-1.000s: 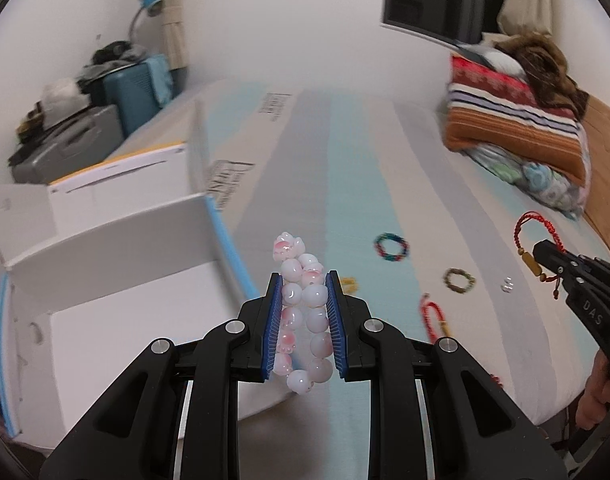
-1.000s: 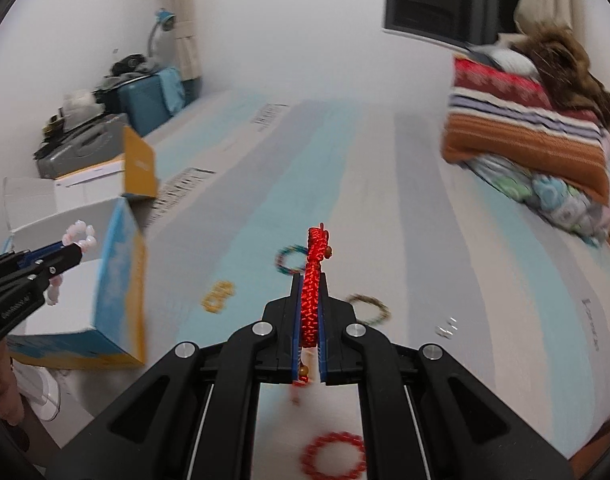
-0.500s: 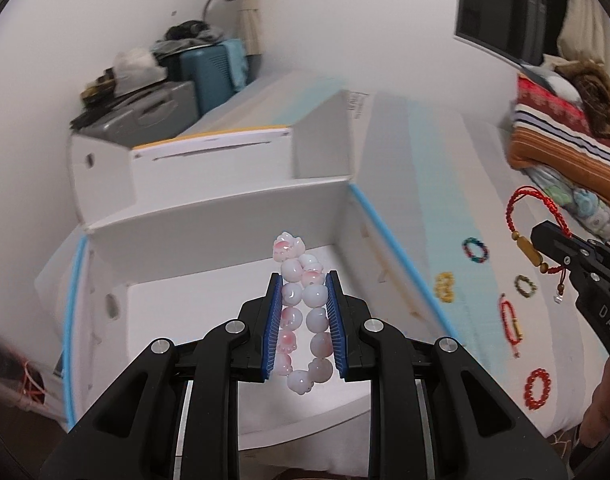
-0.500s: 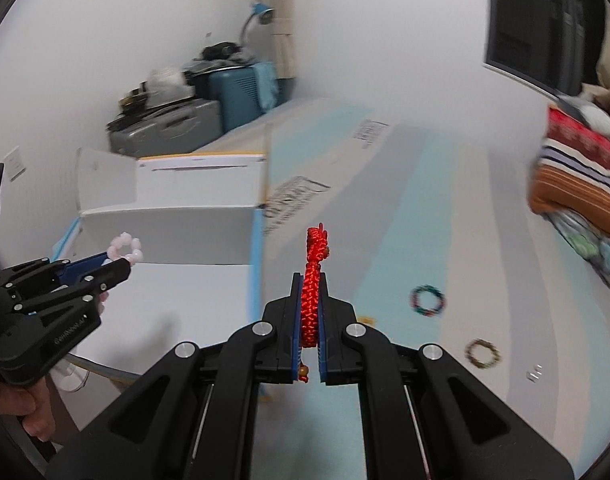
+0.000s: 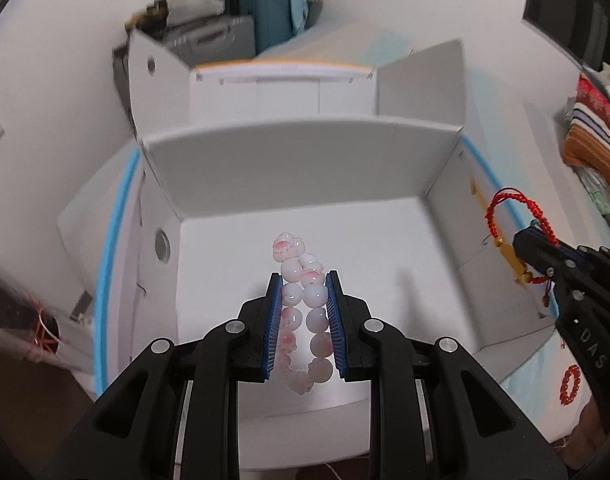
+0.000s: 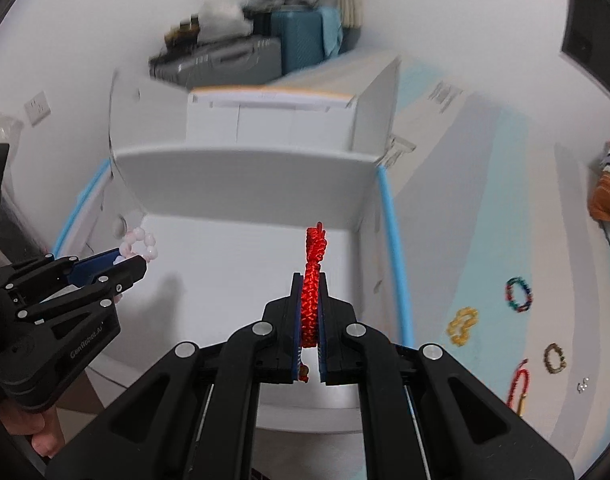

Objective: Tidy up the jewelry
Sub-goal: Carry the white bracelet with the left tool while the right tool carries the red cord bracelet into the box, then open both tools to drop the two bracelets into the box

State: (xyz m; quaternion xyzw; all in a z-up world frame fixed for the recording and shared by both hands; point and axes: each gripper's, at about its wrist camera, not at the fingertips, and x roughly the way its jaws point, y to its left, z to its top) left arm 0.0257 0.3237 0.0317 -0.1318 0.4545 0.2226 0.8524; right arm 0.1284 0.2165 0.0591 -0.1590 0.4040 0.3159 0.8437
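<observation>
Left jaws clamping pink bead bracelet (image 5: 303, 312), right jaws pinching red cord bracelet (image 6: 313, 280), both over white box (image 5: 297, 168) (open-topped)

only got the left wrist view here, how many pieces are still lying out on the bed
Observer: Five show in the right wrist view; nearest the open white cardboard box is a yellow beaded bracelet.
Operator: what's the right gripper holding
Observer: The right gripper has its jaws shut on a red braided cord bracelet, above the box floor.
Operator: any earrings out there
Observer: A small silver pair lies on the striped bedsheet, past a brown beaded bracelet.
</observation>
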